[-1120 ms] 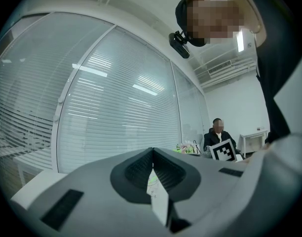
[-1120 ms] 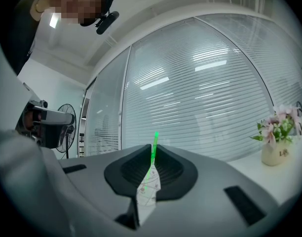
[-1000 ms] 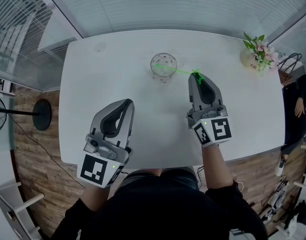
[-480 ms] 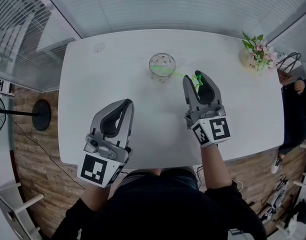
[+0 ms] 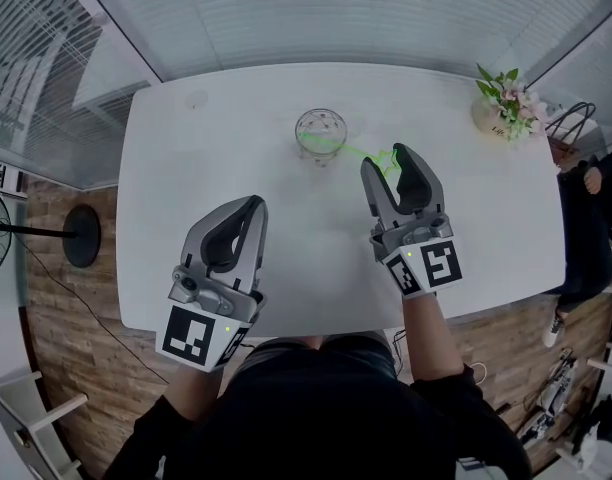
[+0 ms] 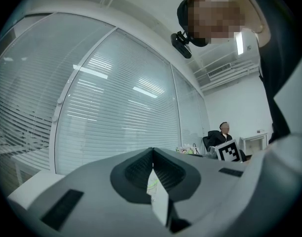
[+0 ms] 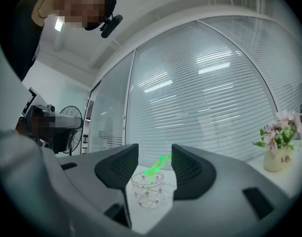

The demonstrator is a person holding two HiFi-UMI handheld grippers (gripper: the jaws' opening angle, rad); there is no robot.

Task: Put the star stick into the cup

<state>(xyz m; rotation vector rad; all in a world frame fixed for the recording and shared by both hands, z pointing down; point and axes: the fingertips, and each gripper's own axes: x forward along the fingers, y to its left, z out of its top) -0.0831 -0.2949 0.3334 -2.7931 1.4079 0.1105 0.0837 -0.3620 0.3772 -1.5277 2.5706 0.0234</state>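
A clear glass cup [image 5: 320, 133] stands at the far middle of the white table [image 5: 186, 218]. The green star stick [image 5: 356, 148] leans in it, its lower end inside the cup and its star end reaching out to the right. My right gripper [image 5: 389, 158] is open; its jaws have just been opening, and the star sits between the tips with no pad pressing on it. In the right gripper view the cup [image 7: 147, 190] and stick [image 7: 157, 165] show through the gap of the right gripper [image 7: 155, 154]. My left gripper [image 5: 258, 208] hovers shut and empty near the front edge, also the left gripper [image 6: 152, 152].
A small vase of flowers [image 5: 496, 108] stands at the table's far right corner, seen too as the vase [image 7: 277, 154]. A person [image 5: 586, 218] sits beyond the right edge. A fan [image 7: 67, 127] stands off to the left. Window blinds run behind the table.
The right gripper's jaws went from closed on the star end to wide apart. The stick stays leaning in the cup. The left gripper did not move.
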